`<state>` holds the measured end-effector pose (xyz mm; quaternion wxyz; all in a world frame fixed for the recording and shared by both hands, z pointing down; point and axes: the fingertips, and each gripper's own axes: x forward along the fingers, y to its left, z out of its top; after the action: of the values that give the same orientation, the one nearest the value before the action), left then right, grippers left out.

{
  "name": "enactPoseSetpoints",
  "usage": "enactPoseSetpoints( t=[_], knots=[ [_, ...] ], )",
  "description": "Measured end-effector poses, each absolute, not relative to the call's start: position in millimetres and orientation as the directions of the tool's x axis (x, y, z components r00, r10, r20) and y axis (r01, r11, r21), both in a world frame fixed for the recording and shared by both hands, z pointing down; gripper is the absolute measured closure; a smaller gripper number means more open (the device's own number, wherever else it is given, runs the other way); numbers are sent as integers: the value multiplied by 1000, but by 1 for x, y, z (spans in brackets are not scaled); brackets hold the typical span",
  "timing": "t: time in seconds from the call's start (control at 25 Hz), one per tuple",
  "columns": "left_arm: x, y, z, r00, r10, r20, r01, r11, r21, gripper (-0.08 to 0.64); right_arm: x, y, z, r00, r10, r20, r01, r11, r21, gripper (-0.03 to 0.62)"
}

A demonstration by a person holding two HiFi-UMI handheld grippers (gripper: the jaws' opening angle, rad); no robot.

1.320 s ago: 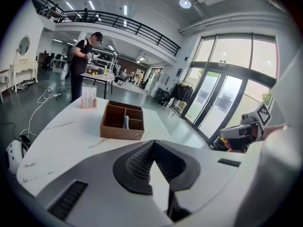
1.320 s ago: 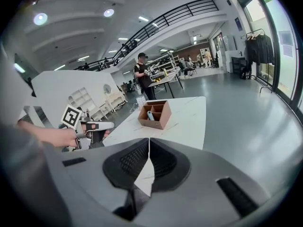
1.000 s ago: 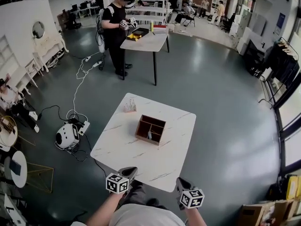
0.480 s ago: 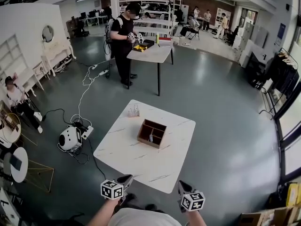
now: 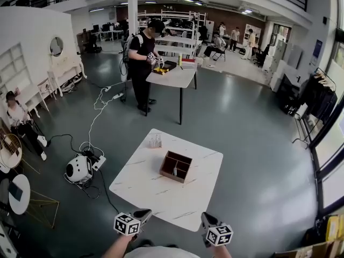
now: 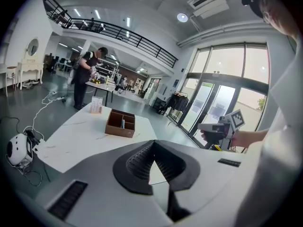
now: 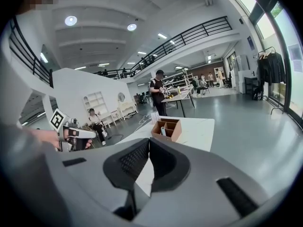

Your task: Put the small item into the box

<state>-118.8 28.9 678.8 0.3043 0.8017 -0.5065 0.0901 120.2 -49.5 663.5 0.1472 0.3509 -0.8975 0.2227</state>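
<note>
A brown wooden box (image 5: 176, 166) with several compartments stands on the white marble table (image 5: 145, 187). One compartment holds a small pale item (image 5: 174, 170), which also shows in the left gripper view (image 6: 122, 123) and the right gripper view (image 7: 163, 131). A clear rack of small items (image 5: 156, 141) sits at the table's far left corner. My left gripper (image 5: 148, 213) and right gripper (image 5: 204, 217) hang off the near table edge, well short of the box. Both are shut and hold nothing. In each gripper view the ribbed pads meet at the tips.
A white round device (image 5: 79, 169) with cables lies on the floor left of the table. Beyond it a person in black (image 5: 144, 63) works at another table (image 5: 174, 77). A seated person (image 5: 19, 120) is at the far left. Grey floor surrounds the table.
The head view has tipped up, so the table and box sit lower and more of the hall shows. Both grippers have risen a little and stay shut and empty.
</note>
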Motion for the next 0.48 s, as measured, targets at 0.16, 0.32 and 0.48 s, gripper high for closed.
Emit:
enactPoseSetpoints(
  t=[0.16,0.32,0.48],
  knots=[
    [-131,25,676,474,-759,446,-865,-306,398,546,114,-58,660,-699,-587,409,-709,647,-281,566],
    [-135,25,676,476,-762,439,-863,-308,401,546,110,-62,661,-693,-594,409,-714,645,-272,566],
    [-136,27,674,486,-757,436,-858,-319,403,546,104,-60,658,-693,-596,406,-714,644,-274,566]
  ],
)
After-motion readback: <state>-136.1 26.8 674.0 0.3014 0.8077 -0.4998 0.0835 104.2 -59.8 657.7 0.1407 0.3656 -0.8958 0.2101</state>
